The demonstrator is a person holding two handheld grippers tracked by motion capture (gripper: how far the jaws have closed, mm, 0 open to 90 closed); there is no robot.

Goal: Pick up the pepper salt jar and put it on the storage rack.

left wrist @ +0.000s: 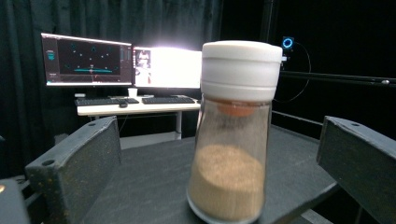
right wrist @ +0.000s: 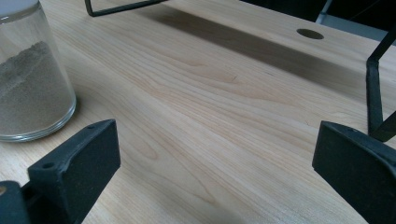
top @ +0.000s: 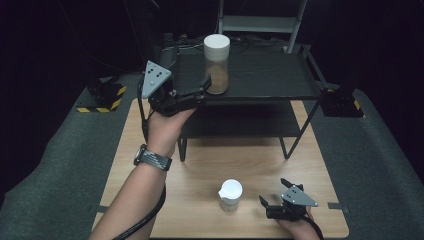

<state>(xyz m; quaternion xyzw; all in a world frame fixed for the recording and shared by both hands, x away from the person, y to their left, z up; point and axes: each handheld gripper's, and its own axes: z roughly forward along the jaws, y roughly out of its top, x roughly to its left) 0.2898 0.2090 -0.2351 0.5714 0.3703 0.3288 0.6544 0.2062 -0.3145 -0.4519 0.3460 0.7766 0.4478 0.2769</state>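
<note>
A tall glass jar [top: 217, 64] with a white cap, part full of brown powder, stands on the top of a black two-tier rack [top: 270, 75]. My left gripper [top: 206, 87] is raised to it. In the left gripper view the jar [left wrist: 233, 140] stands between the wide-apart jaws of the left gripper [left wrist: 217, 144], and neither jaw touches it. A shorter white-capped jar [top: 230, 195] of greyish powder stands on the wooden table [top: 200, 160]. My right gripper [top: 273, 191] rests open just right of it. In the right gripper view this jar [right wrist: 28, 84] is at far left, outside the right gripper [right wrist: 215, 158].
The rack's thin black legs [right wrist: 376, 93] stand on the table ahead of the right gripper, near a round hole [right wrist: 310, 33] in the tabletop. A pale metal frame [top: 262, 22] stands behind the rack. Lit monitors [left wrist: 121, 63] on a desk are far behind.
</note>
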